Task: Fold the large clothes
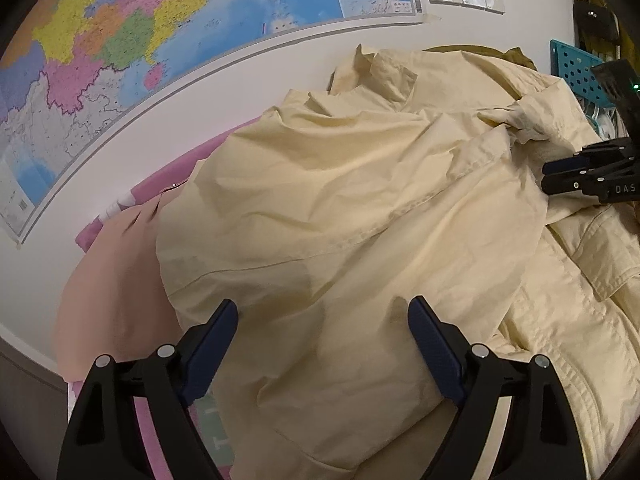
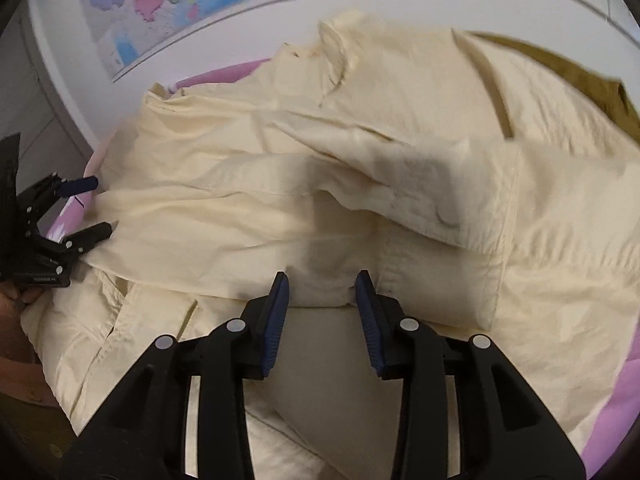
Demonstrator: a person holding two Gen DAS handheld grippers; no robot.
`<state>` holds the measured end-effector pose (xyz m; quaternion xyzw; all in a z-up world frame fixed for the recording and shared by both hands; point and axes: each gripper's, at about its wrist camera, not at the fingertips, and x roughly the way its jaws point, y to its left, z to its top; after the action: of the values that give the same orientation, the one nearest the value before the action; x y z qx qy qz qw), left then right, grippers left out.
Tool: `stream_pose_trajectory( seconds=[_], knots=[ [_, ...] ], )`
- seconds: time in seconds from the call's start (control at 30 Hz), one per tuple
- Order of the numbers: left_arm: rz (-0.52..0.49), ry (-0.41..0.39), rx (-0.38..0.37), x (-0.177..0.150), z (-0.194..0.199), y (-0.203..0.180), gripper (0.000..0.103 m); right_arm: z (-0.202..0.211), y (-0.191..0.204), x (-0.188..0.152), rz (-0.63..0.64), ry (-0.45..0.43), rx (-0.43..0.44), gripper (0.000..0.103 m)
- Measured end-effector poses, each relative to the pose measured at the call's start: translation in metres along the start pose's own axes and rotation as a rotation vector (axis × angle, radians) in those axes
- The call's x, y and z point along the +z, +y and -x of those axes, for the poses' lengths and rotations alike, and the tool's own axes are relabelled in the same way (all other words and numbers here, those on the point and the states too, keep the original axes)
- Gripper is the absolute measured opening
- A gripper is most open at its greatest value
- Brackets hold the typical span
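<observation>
With my left tool (image 1: 324,320) spread wide and empty above the cream jacket (image 1: 360,208) heaped on the pink bed (image 1: 132,196), and my right tool (image 2: 322,286) half-closed around a folded cuff edge, a thin pinch could slip and undo the fold.

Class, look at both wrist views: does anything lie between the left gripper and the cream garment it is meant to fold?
Nothing visible does. The left gripper hangs open directly over the cream garment, with only bare cloth beneath its fingers.
</observation>
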<state>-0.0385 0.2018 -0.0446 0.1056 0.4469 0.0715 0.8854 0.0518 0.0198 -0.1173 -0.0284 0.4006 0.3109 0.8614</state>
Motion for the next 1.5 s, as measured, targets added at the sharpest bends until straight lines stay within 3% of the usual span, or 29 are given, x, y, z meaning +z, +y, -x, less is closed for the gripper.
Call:
stream_pose_trajectory(
  seconds=[0.17, 0.23, 0.47, 0.6, 0.7, 0.83, 1.13, 1.33, 1.5],
  knots=[
    [0.014, 0.012, 0.037, -0.001, 0.002, 0.001, 0.085, 0.012, 0.003, -0.001, -0.007, -0.029, -0.001, 0.036],
    [0.023, 0.01, 0.054, -0.002, 0.007, 0.003, 0.085, 0.024, 0.007, -0.004, -0.009, -0.056, 0.008, 0.043],
    [0.06, -0.038, 0.056, -0.013, 0.037, 0.01, 0.085, 0.071, 0.018, -0.019, -0.009, -0.131, 0.065, 0.051],
    [0.12, -0.097, -0.034, -0.031, 0.067, 0.025, 0.087, 0.102, 0.017, -0.036, -0.044, -0.178, 0.085, 0.058],
    [0.19, -0.119, -0.091, -0.053, 0.084, 0.041, 0.088, 0.126, 0.005, -0.056, -0.105, -0.226, 0.071, 0.075],
    [0.303, -0.135, -0.151, -0.089, 0.101, 0.064, 0.089, 0.149, -0.017, -0.091, -0.198, -0.263, 0.049, 0.076],
    [0.466, -0.006, -0.341, -0.133, 0.078, 0.074, 0.09, 0.171, -0.063, -0.151, -0.407, -0.28, 0.047, 0.089],
    [0.471, 0.012, -0.502, -0.141, 0.067, 0.061, 0.09, 0.172, -0.084, -0.188, -0.504, -0.269, 0.052, 0.091],
    [0.427, 0.021, -0.571, -0.14, 0.065, 0.046, 0.096, 0.162, -0.079, -0.199, -0.486, -0.244, 0.084, 0.093]
  ],
)
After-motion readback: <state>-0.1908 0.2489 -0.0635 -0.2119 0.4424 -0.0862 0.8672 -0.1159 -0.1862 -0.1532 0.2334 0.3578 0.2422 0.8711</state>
